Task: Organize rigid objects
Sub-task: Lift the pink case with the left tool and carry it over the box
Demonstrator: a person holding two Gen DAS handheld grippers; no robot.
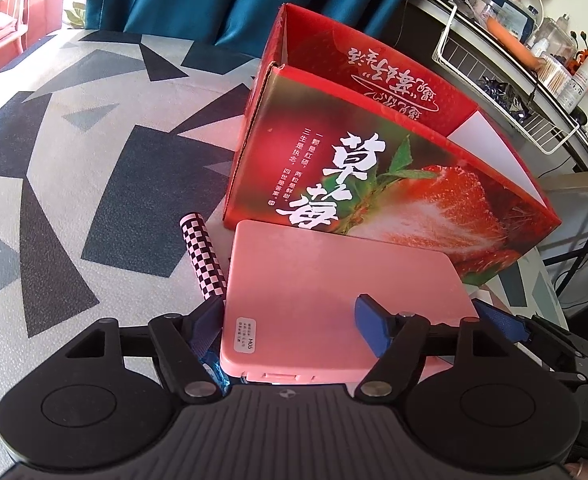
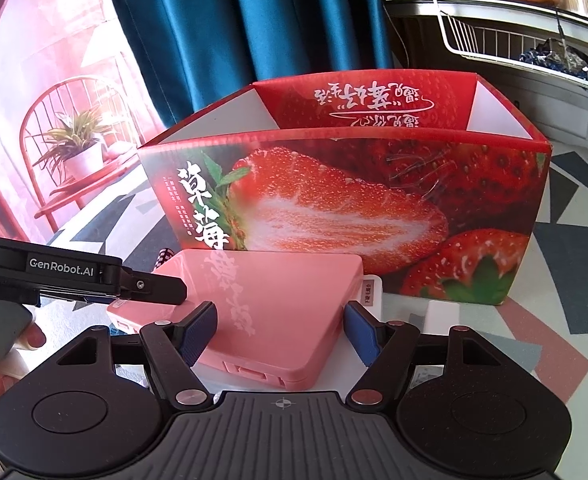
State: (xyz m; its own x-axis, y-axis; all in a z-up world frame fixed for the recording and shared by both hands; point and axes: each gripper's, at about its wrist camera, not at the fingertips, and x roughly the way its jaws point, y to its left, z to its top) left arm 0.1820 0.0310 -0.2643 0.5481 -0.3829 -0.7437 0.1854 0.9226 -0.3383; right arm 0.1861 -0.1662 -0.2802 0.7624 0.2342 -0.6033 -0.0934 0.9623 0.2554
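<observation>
Two views share the big red strawberry-printed cardboard box (image 1: 373, 168), open-topped, standing on the grey, black and white geometric-patterned tabletop (image 1: 74, 152). Just before it lies a flat pink plastic case (image 1: 325, 300). Only the left wrist view shows a slim pink-and-black checkered tube (image 1: 202, 256) beside the case's left edge. Left gripper (image 1: 290, 320) straddles the case's left part, fingers spread, one pad above its lid. Right gripper (image 2: 280, 328) brackets the case's near corner, fingers apart, contact unclear.

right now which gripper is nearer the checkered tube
Left. The left gripper straddles the pink case with one finger beside the checkered tube. The right gripper is at the case's other corner, farther away.
</observation>
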